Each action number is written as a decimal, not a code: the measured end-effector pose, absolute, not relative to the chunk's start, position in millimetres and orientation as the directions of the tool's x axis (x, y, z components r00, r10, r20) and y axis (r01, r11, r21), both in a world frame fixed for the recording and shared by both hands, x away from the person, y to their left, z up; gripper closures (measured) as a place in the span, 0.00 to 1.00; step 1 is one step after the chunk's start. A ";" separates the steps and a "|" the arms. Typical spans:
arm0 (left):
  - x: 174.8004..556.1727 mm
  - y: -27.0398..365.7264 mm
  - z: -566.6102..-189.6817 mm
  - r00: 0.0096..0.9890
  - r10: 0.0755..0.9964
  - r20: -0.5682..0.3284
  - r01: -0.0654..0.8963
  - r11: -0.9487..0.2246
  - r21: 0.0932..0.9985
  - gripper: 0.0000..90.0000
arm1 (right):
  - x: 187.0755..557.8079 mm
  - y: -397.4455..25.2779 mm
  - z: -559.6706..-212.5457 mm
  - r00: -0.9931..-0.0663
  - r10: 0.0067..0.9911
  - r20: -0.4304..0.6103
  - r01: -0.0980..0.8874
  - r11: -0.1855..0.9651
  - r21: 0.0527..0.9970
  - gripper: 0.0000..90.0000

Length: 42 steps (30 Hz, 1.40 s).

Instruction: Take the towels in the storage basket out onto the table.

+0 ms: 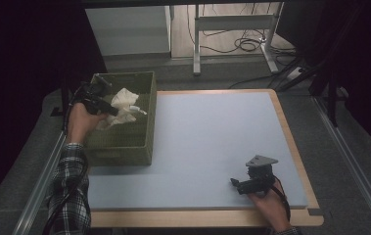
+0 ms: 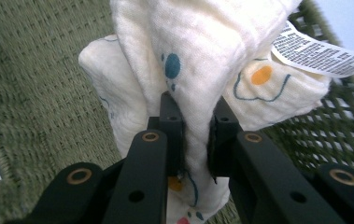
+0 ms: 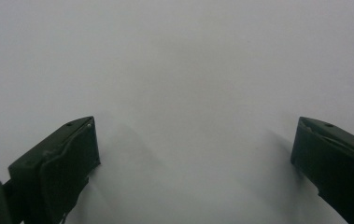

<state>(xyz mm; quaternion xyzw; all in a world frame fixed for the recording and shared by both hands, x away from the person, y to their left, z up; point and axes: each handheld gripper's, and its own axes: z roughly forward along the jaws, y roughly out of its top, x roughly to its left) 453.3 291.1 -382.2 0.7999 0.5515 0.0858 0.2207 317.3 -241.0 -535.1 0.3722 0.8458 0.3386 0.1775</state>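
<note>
A desk [image 1: 222, 147] seen from above, topped with a pale blue-grey mat framed by a thin wooden edge. A green woven basket [image 1: 139, 147] sits at the desk's left edge, reaching toward the far left corner. Most of the mat to the right of the basket lies bare, leaving wide open room between the 2 grippers.

The left gripper [image 1: 108, 110] is held over the basket's open top, near its left wall. Its fingers [image 2: 171, 122] are clamped on a cream cloth [image 2: 202, 56] printed with blue and orange shapes. A fold of the cloth runs down between the 2 fingers, and the rest bunches above and around them, over the basket's woven inside. A white printed label [image 2: 317, 53] sticks out from the cloth's right side.

The right gripper [image 1: 237, 185] rests low on the mat near the desk's near right corner, well apart from the basket. Its fingers [image 3: 55, 163] are spread wide, with bare mat between them.
</note>
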 end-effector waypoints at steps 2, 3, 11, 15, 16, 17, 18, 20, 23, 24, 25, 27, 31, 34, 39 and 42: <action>450.2 289.3 -375.5 0.390 0.915 -0.103 0.837 -0.306 0.453 0.88 | 317.2 -241.0 -535.1 -0.660 0.750 -0.048 0.510 0.494 0.705 0.01; 448.8 288.1 -372.5 0.394 0.913 -0.102 0.835 -0.309 0.455 0.88 | 317.3 -240.9 -535.1 -0.660 0.750 -0.048 0.510 0.494 0.705 0.01; 442.0 275.0 -351.7 0.432 0.897 -0.088 0.811 -0.344 0.474 0.88 | 317.3 -241.0 -535.1 -0.660 0.750 -0.048 0.509 0.494 0.705 0.01; 440.3 266.4 -344.1 0.448 0.890 -0.083 0.799 -0.357 0.484 0.88 | 317.3 -240.9 -535.2 -0.660 0.750 -0.048 0.510 0.493 0.705 0.01; 440.0 264.4 -342.7 0.455 0.886 -0.084 0.795 -0.362 0.486 0.88 | 317.3 -240.9 -535.2 -0.660 0.750 -0.048 0.509 0.493 0.705 0.01; 439.9 261.9 -341.6 0.459 0.884 -0.085 0.793 -0.365 0.488 0.88 | 317.3 -240.9 -535.1 -0.659 0.750 -0.047 0.510 0.493 0.705 0.01; 439.9 259.5 -340.4 0.467 0.881 -0.082 0.789 -0.372 0.489 0.88 | 317.2 -240.8 -535.1 -0.659 0.751 -0.046 0.510 0.492 0.706 0.01; 439.8 253.9 -338.5 0.475 0.876 -0.080 0.784 -0.381 0.491 0.88 | 317.2 -240.8 -535.1 -0.659 0.751 -0.046 0.511 0.491 0.706 0.01; 440.0 244.7 -336.4 0.495 0.865 -0.081 0.772 -0.395 0.498 0.88 | 317.2 -240.7 -535.1 -0.658 0.751 -0.045 0.511 0.490 0.706 0.01; 440.3 241.6 -335.9 0.502 0.861 -0.080 0.769 -0.402 0.498 0.88 | 317.2 -240.7 -535.1 -0.658 0.752 -0.045 0.512 0.490 0.706 0.01; 440.6 238.1 -335.7 0.504 0.860 -0.080 0.766 -0.402 0.501 0.88 | 317.1 -240.7 -535.1 -0.658 0.752 -0.045 0.512 0.490 0.706 0.01; 441.4 231.4 -335.3 0.515 0.853 -0.080 0.762 -0.414 0.498 0.88 | 317.1 -240.7 -535.1 -0.658 0.752 -0.045 0.512 0.490 0.706 0.01; 443.5 218.5 -334.3 0.538 0.840 -0.074 0.751 -0.438 0.494 0.88 | 317.2 -240.7 -535.1 -0.658 0.752 -0.045 0.512 0.490 0.706 0.01; 444.7 209.0 -333.3 0.551 0.831 -0.075 0.745 -0.450 0.492 0.88 | 317.1 -240.6 -535.1 -0.658 0.751 -0.043 0.512 0.489 0.706 0.01; 446.5 191.7 -332.4 0.582 0.810 -0.069 0.731 -0.485 0.480 0.88 | 317.1 -240.6 -535.1 -0.659 0.751 -0.043 0.512 0.489 0.706 0.01; 447.7 180.3 -332.4 0.602 0.796 -0.066 0.720 -0.505 0.475 0.88 | 317.0 -240.6 -535.0 -0.658 0.752 -0.042 0.513 0.488 0.706 0.01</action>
